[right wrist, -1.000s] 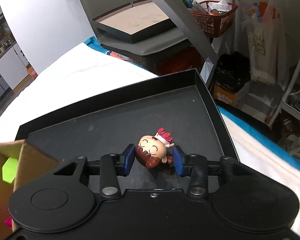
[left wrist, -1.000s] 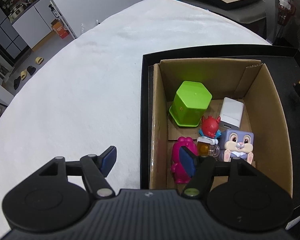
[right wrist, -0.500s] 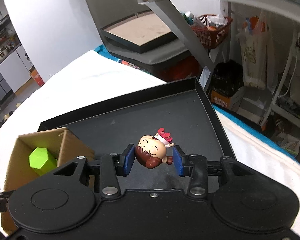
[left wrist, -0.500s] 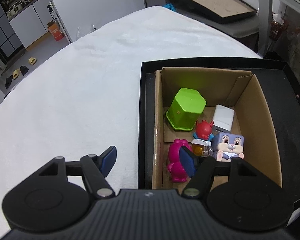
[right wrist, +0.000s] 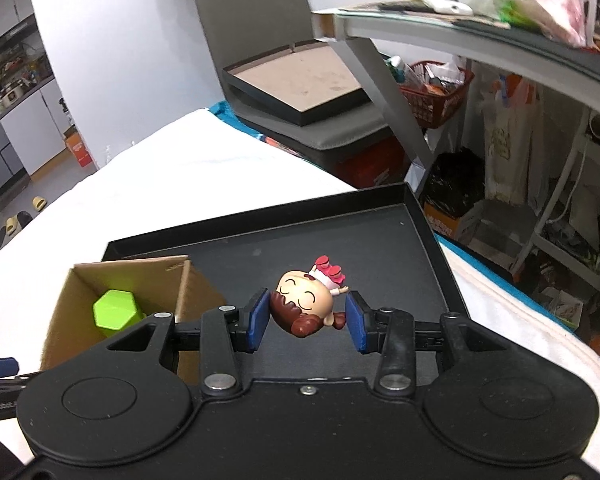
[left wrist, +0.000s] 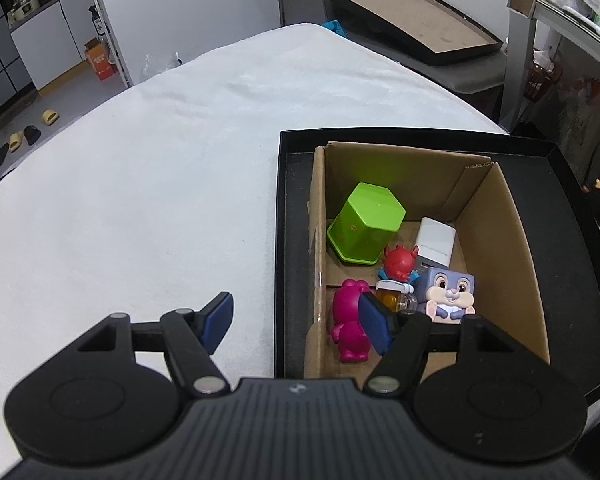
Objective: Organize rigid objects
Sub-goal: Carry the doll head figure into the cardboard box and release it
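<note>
White cloth table [left wrist: 148, 184] w/ black tray [right wrist: 340, 240]; kitchen cabinets, slippers on floor behind. No legible writing. Right gripper [right wrist: 307, 322] clenched on girl figurine [right wrist: 306, 302] above tray; left gripper [left wrist: 296, 322] spread, empty, by cardboard box [left wrist: 516, 240] of toys

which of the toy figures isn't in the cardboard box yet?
The brown-haired girl figure, gripped sideways in the right gripper above the black tray. The pink bear, red figure and bunny cube already lie in the cardboard box.
</note>
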A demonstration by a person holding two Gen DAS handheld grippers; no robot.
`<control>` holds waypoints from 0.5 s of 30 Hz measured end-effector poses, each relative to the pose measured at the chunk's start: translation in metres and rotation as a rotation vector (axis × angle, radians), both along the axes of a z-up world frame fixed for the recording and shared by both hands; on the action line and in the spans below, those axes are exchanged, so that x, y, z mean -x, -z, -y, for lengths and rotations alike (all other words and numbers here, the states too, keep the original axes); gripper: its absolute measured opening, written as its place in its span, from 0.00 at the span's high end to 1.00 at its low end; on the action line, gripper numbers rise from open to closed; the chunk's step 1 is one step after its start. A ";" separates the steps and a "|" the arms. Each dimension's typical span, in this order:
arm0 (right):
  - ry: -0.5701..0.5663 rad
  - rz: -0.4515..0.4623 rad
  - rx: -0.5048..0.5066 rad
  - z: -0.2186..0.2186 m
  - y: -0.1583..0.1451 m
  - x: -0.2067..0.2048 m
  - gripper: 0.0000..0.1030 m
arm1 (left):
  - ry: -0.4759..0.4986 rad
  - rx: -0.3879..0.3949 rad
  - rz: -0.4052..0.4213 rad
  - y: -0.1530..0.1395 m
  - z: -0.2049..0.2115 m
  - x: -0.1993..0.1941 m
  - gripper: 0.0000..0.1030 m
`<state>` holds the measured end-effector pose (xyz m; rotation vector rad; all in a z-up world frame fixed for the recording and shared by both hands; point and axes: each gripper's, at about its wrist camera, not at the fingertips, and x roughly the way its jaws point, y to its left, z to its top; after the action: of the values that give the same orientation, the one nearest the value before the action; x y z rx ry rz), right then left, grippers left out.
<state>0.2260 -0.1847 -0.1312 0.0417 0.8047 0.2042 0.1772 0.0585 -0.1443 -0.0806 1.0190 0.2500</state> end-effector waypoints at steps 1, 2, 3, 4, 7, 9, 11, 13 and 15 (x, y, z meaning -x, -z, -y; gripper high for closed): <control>-0.006 0.004 0.002 -0.004 -0.002 0.001 0.61 | 0.000 0.004 0.001 0.000 -0.001 0.000 0.34; -0.013 0.009 0.005 -0.007 -0.005 0.003 0.61 | 0.000 0.008 0.002 0.000 -0.002 0.001 0.34; -0.020 0.015 0.009 -0.012 -0.008 0.004 0.61 | 0.003 0.014 0.004 0.001 -0.003 0.001 0.34; -0.027 0.020 0.011 -0.016 -0.010 0.005 0.61 | 0.005 0.021 0.006 0.000 -0.004 0.002 0.34; -0.048 0.032 0.017 -0.026 -0.019 0.007 0.61 | 0.013 0.033 0.009 0.001 -0.006 0.003 0.34; -0.063 0.041 0.026 -0.034 -0.024 0.009 0.61 | 0.016 0.040 0.010 0.002 -0.007 0.004 0.35; -0.078 0.048 0.034 -0.042 -0.028 0.010 0.61 | 0.018 0.049 0.010 0.002 -0.010 0.004 0.35; -0.093 0.056 0.042 -0.049 -0.031 0.012 0.61 | 0.020 0.064 0.008 0.003 -0.012 0.004 0.35; -0.106 0.059 0.054 -0.057 -0.033 0.013 0.61 | 0.022 0.075 0.008 0.004 -0.014 0.004 0.35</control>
<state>0.2132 -0.1276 -0.0982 -0.0581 0.7535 0.2828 0.1729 0.0728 -0.1486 -0.1381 1.0207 0.1909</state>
